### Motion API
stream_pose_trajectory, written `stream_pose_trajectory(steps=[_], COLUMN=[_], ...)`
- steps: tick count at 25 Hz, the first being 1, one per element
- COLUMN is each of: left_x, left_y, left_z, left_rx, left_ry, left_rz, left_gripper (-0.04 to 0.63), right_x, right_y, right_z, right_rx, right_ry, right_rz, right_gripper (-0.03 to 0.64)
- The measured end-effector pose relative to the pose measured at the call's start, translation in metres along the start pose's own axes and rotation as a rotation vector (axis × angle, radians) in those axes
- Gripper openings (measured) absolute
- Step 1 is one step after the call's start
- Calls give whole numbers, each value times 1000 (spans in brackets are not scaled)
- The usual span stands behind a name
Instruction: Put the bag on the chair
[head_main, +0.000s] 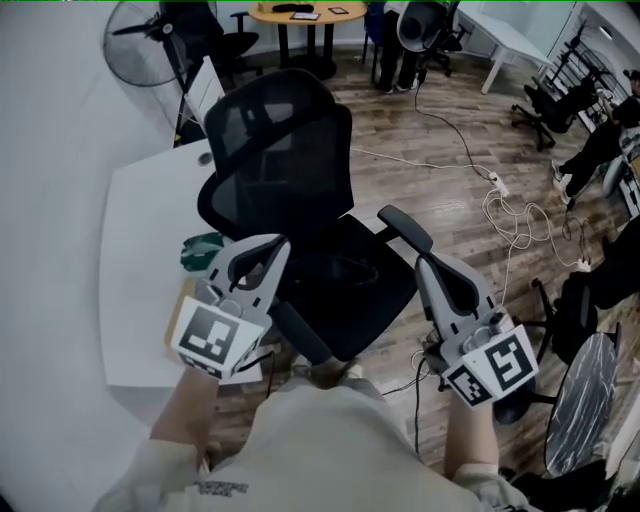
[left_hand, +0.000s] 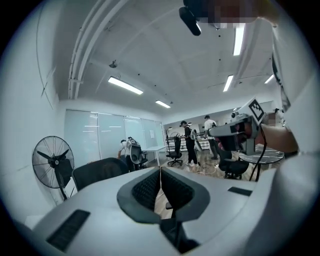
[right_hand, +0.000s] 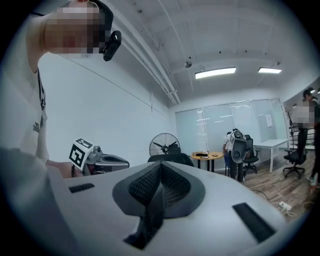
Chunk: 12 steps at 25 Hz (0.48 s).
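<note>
A black mesh office chair (head_main: 290, 190) stands in front of me in the head view, and its backrest (left_hand: 97, 172) also shows in the left gripper view. On the seat lies a black, slightly glossy shape (head_main: 348, 272) that looks like the bag; black on black hides its outline. My left gripper (head_main: 278, 245) hovers at the chair's left side, jaws shut with nothing between them (left_hand: 160, 172). My right gripper (head_main: 425, 262) is by the right armrest (head_main: 405, 228), also shut and empty (right_hand: 160, 167). Each gripper sees the other: right gripper (left_hand: 235, 131), left gripper (right_hand: 100, 161).
A white table (head_main: 140, 250) with a small green object (head_main: 200, 250) stands at the left. A standing fan (head_main: 140, 35) and a round wooden table (head_main: 305, 15) are behind the chair. Cables (head_main: 500, 200) run over the wood floor. At the right are a dark round table (head_main: 590, 400), more chairs and people.
</note>
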<state>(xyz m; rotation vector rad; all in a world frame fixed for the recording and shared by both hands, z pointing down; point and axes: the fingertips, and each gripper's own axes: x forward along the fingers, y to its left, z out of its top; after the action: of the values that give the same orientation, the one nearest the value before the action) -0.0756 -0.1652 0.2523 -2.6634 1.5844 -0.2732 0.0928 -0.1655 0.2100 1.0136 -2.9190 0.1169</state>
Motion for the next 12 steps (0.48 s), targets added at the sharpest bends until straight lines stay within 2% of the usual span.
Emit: stream_pose_trajectory(steps=[5, 12], left_x=[-25, -45], left_y=[-12, -20], left_z=[13, 4], left_rx=[-46, -122], left_ry=[-43, -24], left_rz=[4, -7], left_gripper=[25, 25], right_x=[-15, -20], right_y=[17, 39], right_z=[12, 10], right_rx=[-20, 12], right_ry=[-15, 5], right_rz=[-10, 35], right_gripper=[23, 22])
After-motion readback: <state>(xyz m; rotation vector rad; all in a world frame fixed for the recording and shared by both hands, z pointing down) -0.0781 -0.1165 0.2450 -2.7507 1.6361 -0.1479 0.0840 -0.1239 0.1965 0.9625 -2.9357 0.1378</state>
